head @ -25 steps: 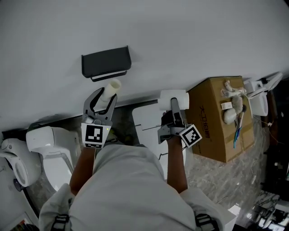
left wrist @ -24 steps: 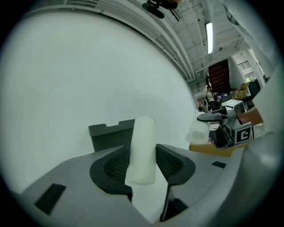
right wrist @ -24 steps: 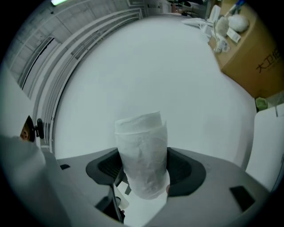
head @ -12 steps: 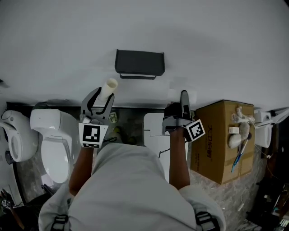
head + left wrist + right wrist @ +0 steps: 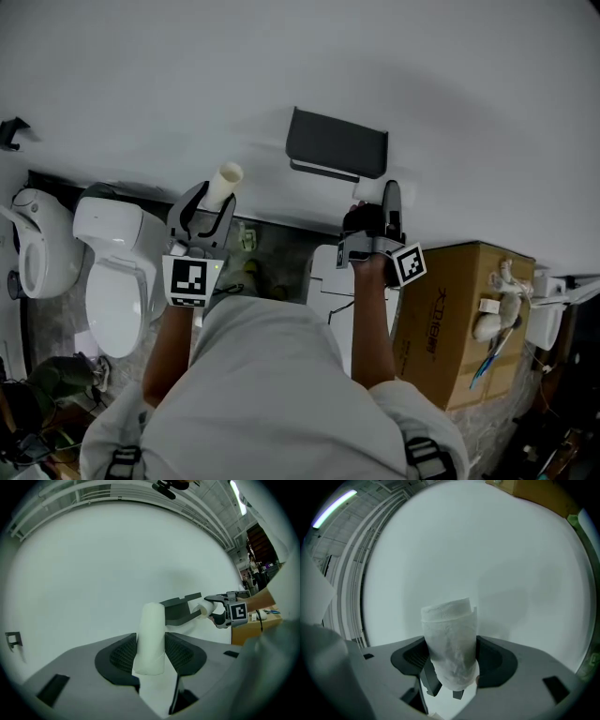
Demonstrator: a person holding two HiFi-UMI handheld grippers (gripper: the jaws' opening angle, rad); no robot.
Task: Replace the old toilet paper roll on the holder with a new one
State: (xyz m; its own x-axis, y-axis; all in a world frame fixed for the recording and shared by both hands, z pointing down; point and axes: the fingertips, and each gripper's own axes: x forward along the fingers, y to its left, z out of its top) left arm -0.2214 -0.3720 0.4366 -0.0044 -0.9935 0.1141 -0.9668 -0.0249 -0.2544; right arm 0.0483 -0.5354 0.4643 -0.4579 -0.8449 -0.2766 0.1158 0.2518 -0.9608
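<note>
Cardboard, bare and pale: the old tube point(image 5: 151, 637) sits pinched between my left gripper's point(image 5: 204, 211) jaws, centre-left of the head view. My right gripper's point(image 5: 386, 204) jaws squeeze the new paper roll point(image 5: 451, 644) just below the dark holder point(image 5: 336, 143) on the white wall point(image 5: 422, 75). Print on the brown box point(image 5: 450, 309) at lower right is too small to read. A toilet point(image 5: 111, 281) stands at left.

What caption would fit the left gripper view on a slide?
Left hand-held gripper clamps an empty tube in front of the wall-mounted holder.
</note>
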